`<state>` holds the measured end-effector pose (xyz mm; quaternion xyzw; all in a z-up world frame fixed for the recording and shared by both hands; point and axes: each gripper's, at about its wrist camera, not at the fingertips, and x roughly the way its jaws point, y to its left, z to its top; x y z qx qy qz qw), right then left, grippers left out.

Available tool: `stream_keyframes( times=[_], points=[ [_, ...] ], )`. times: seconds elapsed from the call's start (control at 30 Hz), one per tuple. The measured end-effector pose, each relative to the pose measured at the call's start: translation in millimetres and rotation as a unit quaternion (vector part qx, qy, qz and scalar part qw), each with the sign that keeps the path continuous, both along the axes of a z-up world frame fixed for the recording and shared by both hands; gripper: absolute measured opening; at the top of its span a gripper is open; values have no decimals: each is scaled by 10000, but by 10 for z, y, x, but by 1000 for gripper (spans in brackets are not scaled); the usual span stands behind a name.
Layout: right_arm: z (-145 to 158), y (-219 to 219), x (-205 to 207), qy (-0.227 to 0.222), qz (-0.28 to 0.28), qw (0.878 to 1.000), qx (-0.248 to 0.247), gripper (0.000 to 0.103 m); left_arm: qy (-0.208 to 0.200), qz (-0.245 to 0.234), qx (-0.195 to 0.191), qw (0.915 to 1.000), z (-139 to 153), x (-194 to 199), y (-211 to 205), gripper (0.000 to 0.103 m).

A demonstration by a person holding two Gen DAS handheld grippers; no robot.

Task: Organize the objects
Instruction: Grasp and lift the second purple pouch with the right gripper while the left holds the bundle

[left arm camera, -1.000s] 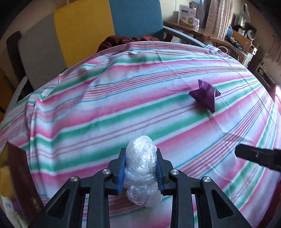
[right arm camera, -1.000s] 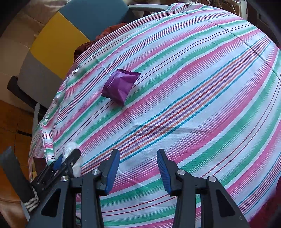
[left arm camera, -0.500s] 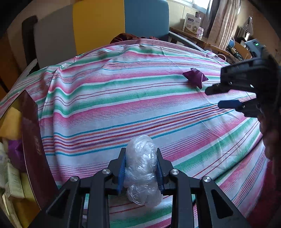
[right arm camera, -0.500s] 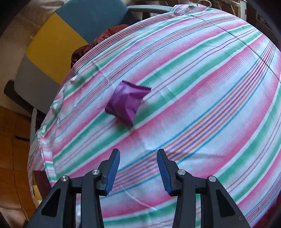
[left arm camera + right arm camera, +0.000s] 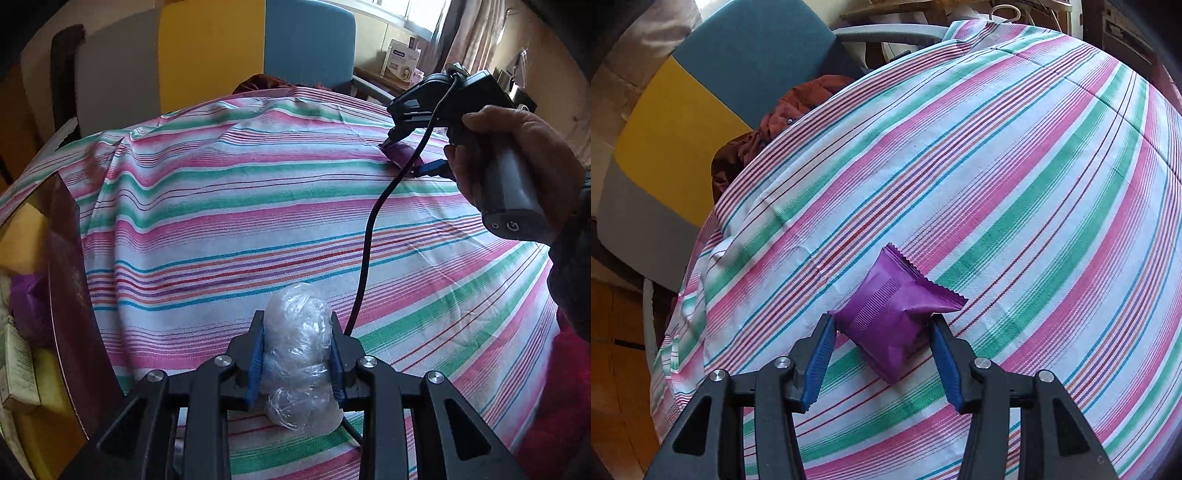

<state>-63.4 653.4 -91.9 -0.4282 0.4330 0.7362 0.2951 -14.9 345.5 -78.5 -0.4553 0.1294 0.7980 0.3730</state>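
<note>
A purple snack packet (image 5: 894, 314) lies on the striped cloth (image 5: 997, 184). My right gripper (image 5: 882, 325) has come down over it, its jaws opening with the packet between the blue pads (image 5: 820, 350), which stand at the packet's sides without squeezing it. In the left wrist view the same gripper (image 5: 410, 157) is at the far right, held by a hand (image 5: 517, 147), with the packet (image 5: 402, 153) under its tips. My left gripper (image 5: 297, 332) is shut on a crumpled clear plastic bundle (image 5: 299, 354) above the cloth's near side.
A dark red box (image 5: 70, 295) holding a purple packet and yellow items stands at the left edge. A grey, yellow and blue chair (image 5: 210, 55) and a dark red garment (image 5: 783, 122) lie behind the cloth. A black cable (image 5: 369, 240) hangs across the middle.
The right gripper has travelled to the purple packet and its jaws have widened around it. The left gripper, still gripping the plastic bundle, shifted toward the box, then stopped.
</note>
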Motion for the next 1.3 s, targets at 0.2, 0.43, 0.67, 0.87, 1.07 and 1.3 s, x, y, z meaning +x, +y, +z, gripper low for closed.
stream_keyframes(
  times=[0.2, 0.43, 0.67, 0.87, 1.07, 1.3],
  points=[
    [-7, 122, -136, -188, -41, 9998, 34, 57, -4, 18, 58, 10000, 1, 15, -7, 31],
    [-12, 221, -307, -199, -268, 9994, 63, 74, -32, 27, 101, 9999, -2, -2, -18, 31],
    [-13, 40, -508, -1120, 454, 9878, 977, 41, -25, 50, 132, 9999, -18, 6, -14, 32],
    [3, -233, -318, -1133, 1575, 9713, 1374, 34, 39, 16, 166, 9999, -26, 16, -30, 31],
    [9, -709, 100, -1217, 2676, 9491, 1129, 34, 7, 96, 171, 9998, 5, 13, -60, 30],
    [22, -1251, 525, -1146, 3042, 9270, 1873, 34, 295, 108, 225, 9993, 246, 132, -323, 30]
  ],
)
